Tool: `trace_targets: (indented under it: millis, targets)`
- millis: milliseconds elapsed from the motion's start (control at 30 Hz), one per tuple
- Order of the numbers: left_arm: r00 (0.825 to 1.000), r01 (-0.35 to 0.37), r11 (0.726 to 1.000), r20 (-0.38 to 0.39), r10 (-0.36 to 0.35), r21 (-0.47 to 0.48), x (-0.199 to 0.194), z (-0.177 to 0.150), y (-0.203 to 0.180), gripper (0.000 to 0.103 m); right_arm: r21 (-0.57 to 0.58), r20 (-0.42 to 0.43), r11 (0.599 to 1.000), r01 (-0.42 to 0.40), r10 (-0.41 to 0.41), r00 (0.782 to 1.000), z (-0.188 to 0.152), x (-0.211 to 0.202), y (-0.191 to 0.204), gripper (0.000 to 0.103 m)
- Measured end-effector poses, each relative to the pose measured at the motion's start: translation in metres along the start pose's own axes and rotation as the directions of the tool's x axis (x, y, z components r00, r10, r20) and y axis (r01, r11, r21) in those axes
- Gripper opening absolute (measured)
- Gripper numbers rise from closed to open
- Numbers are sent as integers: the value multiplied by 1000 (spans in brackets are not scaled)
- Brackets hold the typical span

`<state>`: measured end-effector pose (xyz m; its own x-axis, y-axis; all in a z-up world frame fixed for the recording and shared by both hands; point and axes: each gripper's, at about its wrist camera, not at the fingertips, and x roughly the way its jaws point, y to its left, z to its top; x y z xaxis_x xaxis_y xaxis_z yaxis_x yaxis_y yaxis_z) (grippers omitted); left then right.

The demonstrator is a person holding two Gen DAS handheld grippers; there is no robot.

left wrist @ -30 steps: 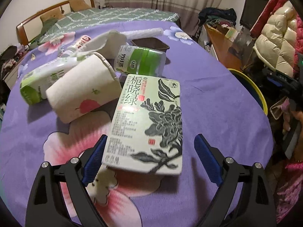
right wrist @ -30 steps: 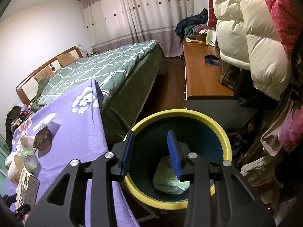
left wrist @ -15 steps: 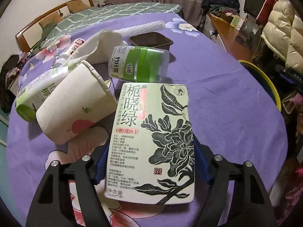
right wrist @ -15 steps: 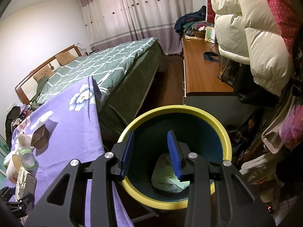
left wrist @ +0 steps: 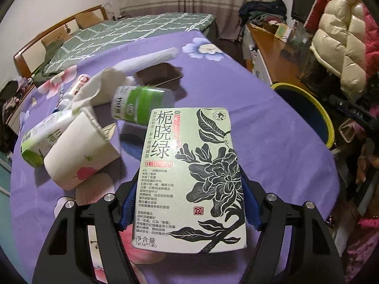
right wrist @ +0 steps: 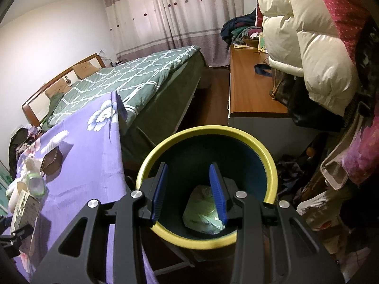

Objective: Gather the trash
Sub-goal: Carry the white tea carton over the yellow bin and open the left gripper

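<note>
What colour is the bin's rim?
Yellow, around a dark blue inside; the bin shows best in the right wrist view.

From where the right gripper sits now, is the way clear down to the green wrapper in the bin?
Probably yes. The right gripper hangs over the open mouth of the yellow-rimmed bin, jaws apart and empty, with the green wrapper lying alone at the bottom.

The purple floral tablecloth (left wrist: pixel 272 127) carries a paper cup (left wrist: pixel 78 151), bottles (left wrist: pixel 142 104), perhaps a tray (left wrist: pixel 158 75).

green quilt bed (right wrist: pixel 132 80), wood desk (right wrist: pixel 248 80), puffy coats (right wrist: pixel 296 35) hung r
</note>
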<state>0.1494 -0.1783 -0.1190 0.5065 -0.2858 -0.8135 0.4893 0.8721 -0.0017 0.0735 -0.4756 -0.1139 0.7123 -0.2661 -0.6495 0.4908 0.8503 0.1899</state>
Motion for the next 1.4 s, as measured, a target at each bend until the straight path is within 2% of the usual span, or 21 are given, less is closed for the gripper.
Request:
trace_targets:
  millis: [333,667,967,1133,1267,1333,1400]
  targets:
    - [997,66,993,32,-70,95,-12,24,-59,71,24,15,1000,15,-15,1000,-3,-12,-31,35]
    - [983,181,955,-25,-181,235,26,69,-163,71,47,25,997,56,-58,998,-12,-30,-72,35]
    - [974,225,924,-81,-210,311,66,96,-234,72,102,22,992,69,-71,997,-14,-31,-106,35]
    - [972,234,921,-106,-211,312,90,106,-254,72,109,13,991,75,-77,997,-15,-28,-111,37]
    - [972,230,926,-114,-204,299,104,114,-259,74,102,11,991,87,-89,996,-15,-25,-110,49]
    - [974,221,935,-101,-201,278,104,116,-254,85,97,12,991,89,-90,996,-15,-24,-108,50]
    - [974,224,941,-88,-208,255,100,117,-246,89,93,12,992,87,-89,996,-15,-24,-107,50]
